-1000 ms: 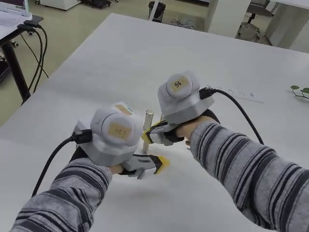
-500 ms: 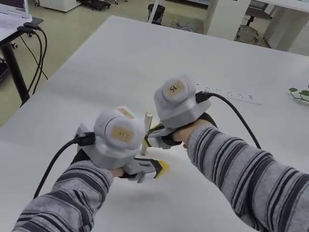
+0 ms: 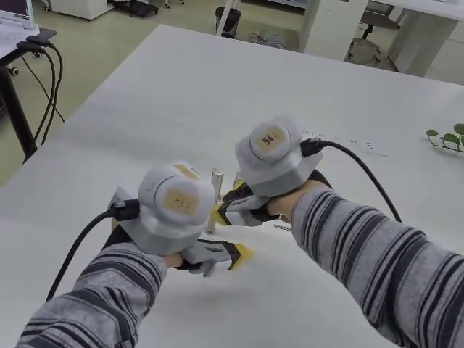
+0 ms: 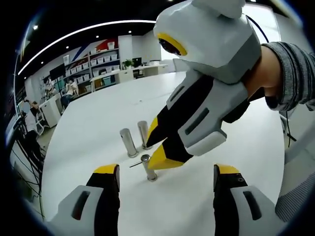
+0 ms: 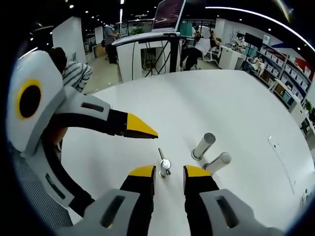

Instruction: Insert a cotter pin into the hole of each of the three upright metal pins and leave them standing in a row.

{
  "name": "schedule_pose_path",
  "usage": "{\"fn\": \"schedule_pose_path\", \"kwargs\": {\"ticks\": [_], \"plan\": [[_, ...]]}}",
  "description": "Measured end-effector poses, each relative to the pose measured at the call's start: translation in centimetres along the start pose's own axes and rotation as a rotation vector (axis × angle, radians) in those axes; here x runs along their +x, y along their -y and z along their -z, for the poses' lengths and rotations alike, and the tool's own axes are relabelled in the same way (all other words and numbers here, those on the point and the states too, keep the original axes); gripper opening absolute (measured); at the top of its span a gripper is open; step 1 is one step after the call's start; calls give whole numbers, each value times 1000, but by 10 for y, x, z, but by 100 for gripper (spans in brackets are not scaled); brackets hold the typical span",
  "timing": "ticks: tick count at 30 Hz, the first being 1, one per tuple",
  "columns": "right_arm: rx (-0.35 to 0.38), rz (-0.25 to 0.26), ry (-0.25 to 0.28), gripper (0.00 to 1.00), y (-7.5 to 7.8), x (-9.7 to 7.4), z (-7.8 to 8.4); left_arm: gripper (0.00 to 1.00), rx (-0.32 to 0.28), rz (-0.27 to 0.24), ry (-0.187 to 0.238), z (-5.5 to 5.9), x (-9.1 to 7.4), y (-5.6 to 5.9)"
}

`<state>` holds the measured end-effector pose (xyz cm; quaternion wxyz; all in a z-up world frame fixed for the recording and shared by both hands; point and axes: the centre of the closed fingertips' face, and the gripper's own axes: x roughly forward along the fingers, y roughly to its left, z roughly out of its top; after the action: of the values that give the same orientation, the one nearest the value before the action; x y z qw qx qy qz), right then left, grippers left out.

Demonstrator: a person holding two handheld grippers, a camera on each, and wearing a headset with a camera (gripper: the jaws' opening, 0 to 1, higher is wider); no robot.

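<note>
Three upright metal pins stand close together on the white table. The nearest pin (image 4: pixel 147 167) (image 5: pixel 165 166) has a thin cotter pin (image 4: pixel 135 163) (image 5: pixel 159 153) sticking out of its top hole. The other two pins (image 4: pixel 129 142) (image 4: pixel 143 133) (image 5: pixel 203 146) (image 5: pixel 219 161) stand just beyond it, and their tops (image 3: pixel 217 177) show between the grippers. My right gripper (image 5: pixel 170 173) (image 4: pixel 162 158) (image 3: pixel 220 212) has its jaws narrowly apart, flanking the nearest pin. My left gripper (image 4: pixel 167 182) (image 3: pixel 225 259) (image 5: pixel 140 129) is wide open, a short way back from the pins.
A white power strip (image 3: pixel 341 139) lies further back on the table, and a small green plant (image 3: pixel 446 136) sits at its right edge. Cables trail from both grippers. A desk with a laptop (image 3: pixel 14 18) stands off the table's left side.
The head view has shifted slightly. Both grippers stay in about the same places around the pins, and a second pin top now shows beside the right gripper.
</note>
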<state>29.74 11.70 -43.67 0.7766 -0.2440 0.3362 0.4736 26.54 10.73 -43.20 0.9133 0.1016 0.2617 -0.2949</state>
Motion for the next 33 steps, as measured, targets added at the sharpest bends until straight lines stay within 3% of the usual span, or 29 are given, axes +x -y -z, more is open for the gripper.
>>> {"fn": "schedule_pose_path", "kwargs": {"ticks": [4, 13, 20, 33], "plan": [[16, 18, 14, 20, 11, -9, -2, 78, -18, -8, 13, -3, 0, -2], [117, 142, 72, 24, 57, -13, -3, 81, -45, -13, 34, -7, -1, -4], [173, 178, 105, 24, 69, 3, -3, 81, -70, -15, 61, -11, 0, -5], [291, 178, 159, 16, 80, 31, 0, 82, -86, -13, 57, -10, 1, -7]]}}
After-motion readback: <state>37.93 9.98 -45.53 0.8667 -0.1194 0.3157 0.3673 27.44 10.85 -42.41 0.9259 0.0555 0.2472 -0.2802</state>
